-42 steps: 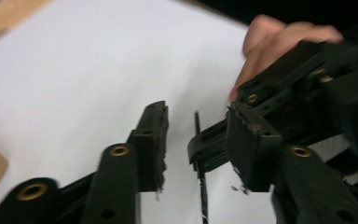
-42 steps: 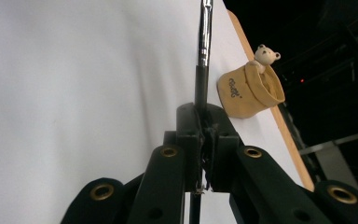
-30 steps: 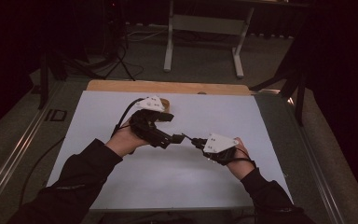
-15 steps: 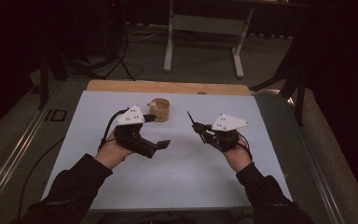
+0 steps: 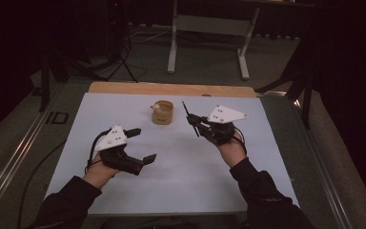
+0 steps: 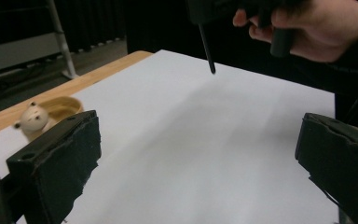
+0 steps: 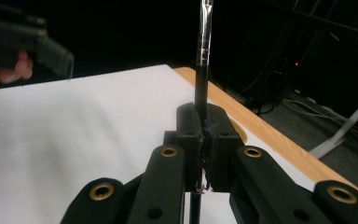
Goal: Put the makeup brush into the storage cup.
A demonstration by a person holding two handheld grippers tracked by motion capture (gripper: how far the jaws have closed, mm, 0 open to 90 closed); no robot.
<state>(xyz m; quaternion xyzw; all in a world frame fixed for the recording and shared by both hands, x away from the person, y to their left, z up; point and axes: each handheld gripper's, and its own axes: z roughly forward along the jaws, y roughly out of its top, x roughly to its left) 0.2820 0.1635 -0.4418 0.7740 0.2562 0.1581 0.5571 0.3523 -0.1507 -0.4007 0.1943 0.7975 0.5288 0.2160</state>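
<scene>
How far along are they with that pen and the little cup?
Done: the right gripper alone clamps the thin black pen; the left gripper, jaws just opened, is empty. Left, probably: dropping the pen into the tan wooden cup with a small bear figure.

We see a plain white sheet [image 5: 181, 176] covering the table, with a strip of pale orange-brown wood [image 5: 171, 89] along its far edge, and near that edge a tan cup [image 5: 162, 112] with a cream-coloured animal figure [image 6: 31, 119] at its rim. The left gripper [image 5: 141, 144] has black jaws and a white three-cornered plate dotted with small dark marks, and the right gripper [image 5: 192, 122] matches it, with brass-coloured rings on its black links, closed on a thin black pen [image 7: 202, 74] whose upper part looks clear and glossy. Our sleeves [image 5: 262, 191] are black, and the surroundings are dark grey.
</scene>
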